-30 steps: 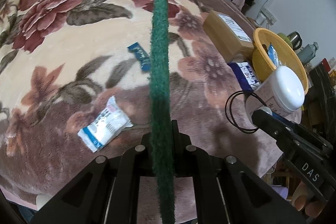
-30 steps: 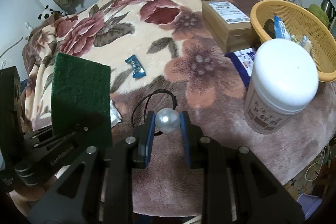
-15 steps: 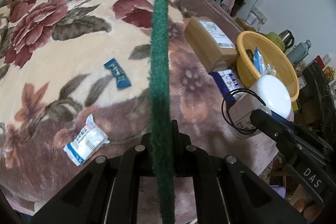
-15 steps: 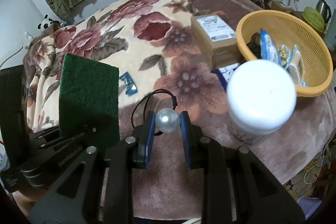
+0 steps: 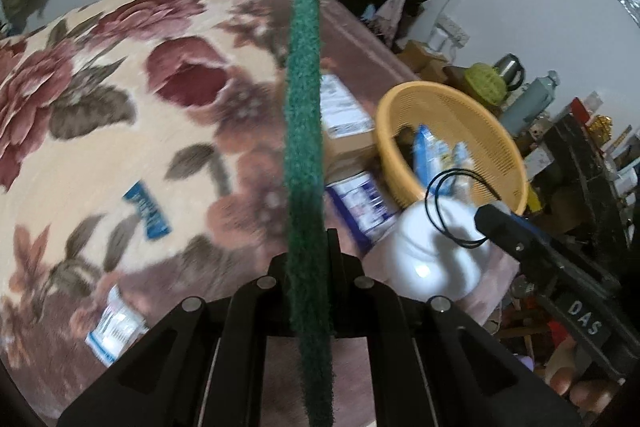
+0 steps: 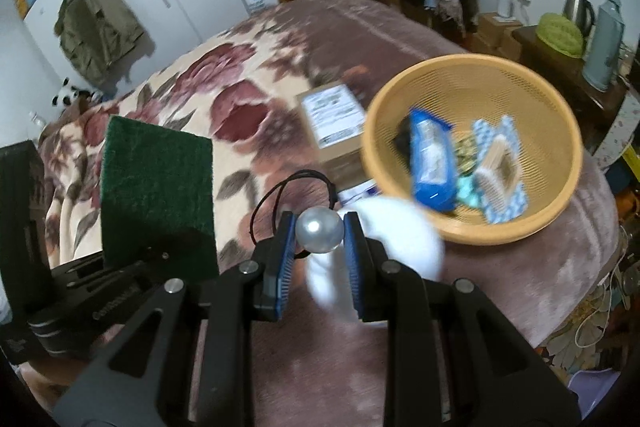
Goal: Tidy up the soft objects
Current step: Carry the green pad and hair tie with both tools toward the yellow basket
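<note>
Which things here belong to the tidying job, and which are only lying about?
Job: green pad in left claw; pearl hair tie in right claw; basket; blue packet and white packet on the blanket.
Lying about: box; white jar; kettle.

- One yellow basket (image 6: 532,223) on the bed
- One cardboard box (image 6: 332,123), just left of basket
- One green scouring pad (image 6: 156,195)
- One pearl hair tie (image 6: 319,230)
- One white-lidded jar (image 5: 436,259)
- Two loose packets: blue packet (image 5: 146,207), white packet (image 5: 114,331), well left of basket
</note>
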The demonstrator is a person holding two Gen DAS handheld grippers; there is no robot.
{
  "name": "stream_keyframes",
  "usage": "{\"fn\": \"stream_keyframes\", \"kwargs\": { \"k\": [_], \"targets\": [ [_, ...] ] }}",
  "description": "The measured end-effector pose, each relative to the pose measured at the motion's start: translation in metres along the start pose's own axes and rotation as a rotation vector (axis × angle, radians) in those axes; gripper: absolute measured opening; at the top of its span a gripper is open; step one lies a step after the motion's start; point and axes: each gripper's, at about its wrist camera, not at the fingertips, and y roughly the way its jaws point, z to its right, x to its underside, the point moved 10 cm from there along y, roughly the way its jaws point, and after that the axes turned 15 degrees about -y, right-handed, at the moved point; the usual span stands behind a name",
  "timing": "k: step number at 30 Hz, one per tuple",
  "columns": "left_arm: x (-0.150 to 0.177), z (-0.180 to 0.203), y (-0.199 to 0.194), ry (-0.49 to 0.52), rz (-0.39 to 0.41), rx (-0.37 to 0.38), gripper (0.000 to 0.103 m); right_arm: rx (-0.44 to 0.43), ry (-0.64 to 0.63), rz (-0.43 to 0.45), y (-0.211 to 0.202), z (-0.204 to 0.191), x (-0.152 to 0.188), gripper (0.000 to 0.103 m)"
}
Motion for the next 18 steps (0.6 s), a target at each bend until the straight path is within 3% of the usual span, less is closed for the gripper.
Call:
{"fn": "stream_keyframes", "kwargs": {
  "k": [18],
  "targets": [
    [-0.037,0.177,0.060,0.133,-0.070,0.240,0.006,0.165,0.156,0.056,-0.021,0.140,-0.034,0.025]
  ]
}}
